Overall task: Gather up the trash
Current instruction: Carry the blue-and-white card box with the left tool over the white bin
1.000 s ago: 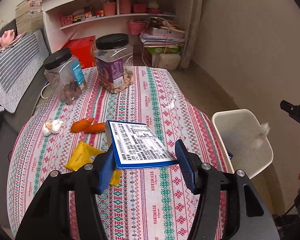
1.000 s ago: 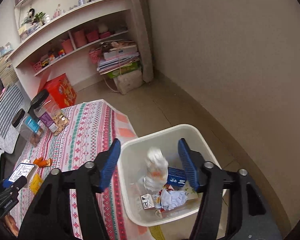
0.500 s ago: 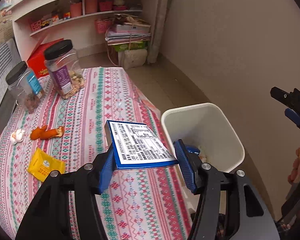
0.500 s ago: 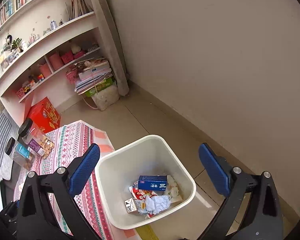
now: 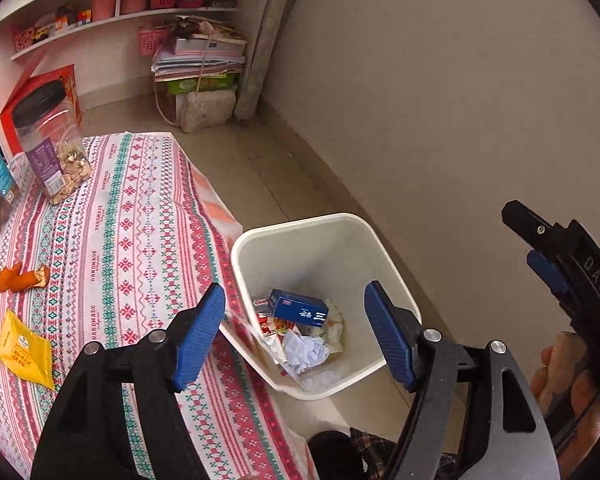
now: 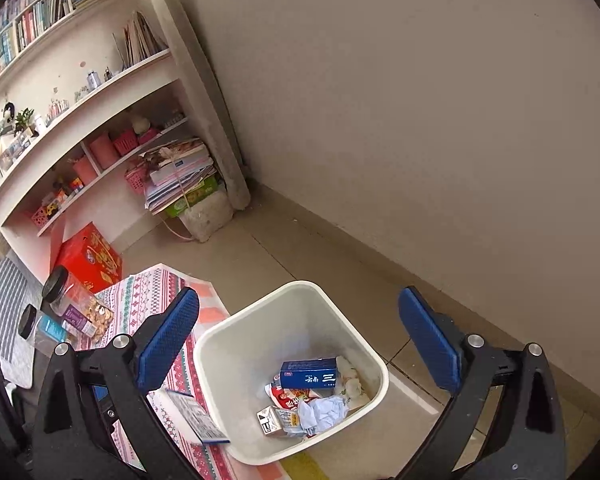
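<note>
A white trash bin (image 5: 332,224) stands on the floor beside the table; it also shows in the right wrist view (image 6: 220,332). It holds a blue box (image 5: 299,308), crumpled paper (image 5: 304,354) and cartons. My left gripper (image 5: 296,330) is open and empty above the bin. A flat blue-and-white box (image 6: 196,420) is in mid-fall at the bin's near rim. My right gripper (image 6: 300,344) is open and empty above the bin. On the table lie a yellow packet (image 5: 24,350) and orange peel (image 5: 20,278).
The table has a patterned cloth (image 5: 132,240). Two black-lidded jars (image 5: 50,148) stand at its far left. A shelf unit (image 6: 100,120), a paper stack (image 5: 200,56) and a red box (image 6: 90,260) stand by the wall.
My left gripper opened and let go of the flat blue-and-white box, which now falls at the bin's rim. It also moved right over the bin. My right gripper stayed open and rose slightly.
</note>
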Motion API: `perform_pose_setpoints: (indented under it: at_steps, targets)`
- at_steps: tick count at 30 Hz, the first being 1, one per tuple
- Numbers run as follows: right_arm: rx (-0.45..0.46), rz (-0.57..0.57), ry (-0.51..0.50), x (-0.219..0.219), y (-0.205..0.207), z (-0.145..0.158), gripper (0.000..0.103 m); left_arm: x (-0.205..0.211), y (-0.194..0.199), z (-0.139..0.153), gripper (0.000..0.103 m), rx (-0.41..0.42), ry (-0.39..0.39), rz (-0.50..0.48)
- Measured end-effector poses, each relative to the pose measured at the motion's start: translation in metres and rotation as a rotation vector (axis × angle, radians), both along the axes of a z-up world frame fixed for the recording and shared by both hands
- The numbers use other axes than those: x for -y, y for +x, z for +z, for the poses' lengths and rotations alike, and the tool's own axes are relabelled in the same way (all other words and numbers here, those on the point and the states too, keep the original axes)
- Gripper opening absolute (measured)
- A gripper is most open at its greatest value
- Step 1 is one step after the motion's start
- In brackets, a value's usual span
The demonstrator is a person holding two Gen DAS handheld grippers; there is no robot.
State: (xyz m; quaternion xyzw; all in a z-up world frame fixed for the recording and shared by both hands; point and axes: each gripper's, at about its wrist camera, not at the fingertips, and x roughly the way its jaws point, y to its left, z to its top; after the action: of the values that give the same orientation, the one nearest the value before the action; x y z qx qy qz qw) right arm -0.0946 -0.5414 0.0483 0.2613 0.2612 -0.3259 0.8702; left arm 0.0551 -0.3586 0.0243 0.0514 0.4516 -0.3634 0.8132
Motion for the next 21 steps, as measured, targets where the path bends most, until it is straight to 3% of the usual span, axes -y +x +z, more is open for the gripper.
perform_pose_setpoints:
  at_steps: [10,17,21]
  targets:
    - [-0.062,0.099,-0.021,-0.032,0.03,-0.008,0.096,-0.058,0.011,-0.008,0.072,0.103,0.109,0.077]
    - [-0.178,0.225,-0.062,-0.057,0.055,-0.022,0.096,-0.098,0.013,-0.03,0.074,0.093,0.232,0.094]
    - [-0.227,0.256,-0.07,-0.066,0.061,-0.033,0.096,-0.107,0.01,-0.056,0.074,0.025,0.275,0.06]
